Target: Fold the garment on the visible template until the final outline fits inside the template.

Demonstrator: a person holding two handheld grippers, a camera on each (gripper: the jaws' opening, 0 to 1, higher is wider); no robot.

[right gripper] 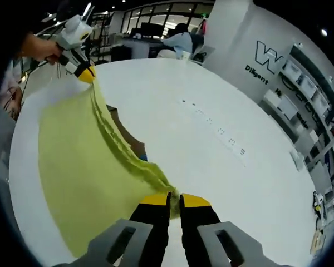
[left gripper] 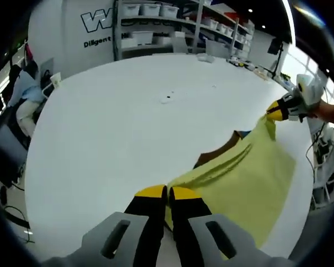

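Two hand-held claws lifting a pale yellow-green fabric garment [left gripper: 242,178] above a large round white table [left gripper: 128,150]. In the left gripper view, the left claw [left gripper: 167,194], yellow-tipped with black jaws, is closed on one end of the garment's upper edge; the right claw [left gripper: 275,110], held by a person's hand, appears at the far right, pinched shut on the other end. In the right gripper view, the right claw [right gripper: 174,199] grips the near end of that edge and the left claw [right gripper: 84,72] clamps the far end, upper left. The garment [right gripper: 83,167] hangs as a taut sheet between the two, its long axis running claw to claw, its lower part draped down onto the table near the table's edge. A brown flat panel [left gripper: 218,153], probably the template, lies on the table just behind the cloth and is partly hidden by it. Both claws stand equally at the garment; the coming fold likely depends on carrying the held edge across toward the brown panel. Storage shelves [left gripper: 172,25] stand beyond the table
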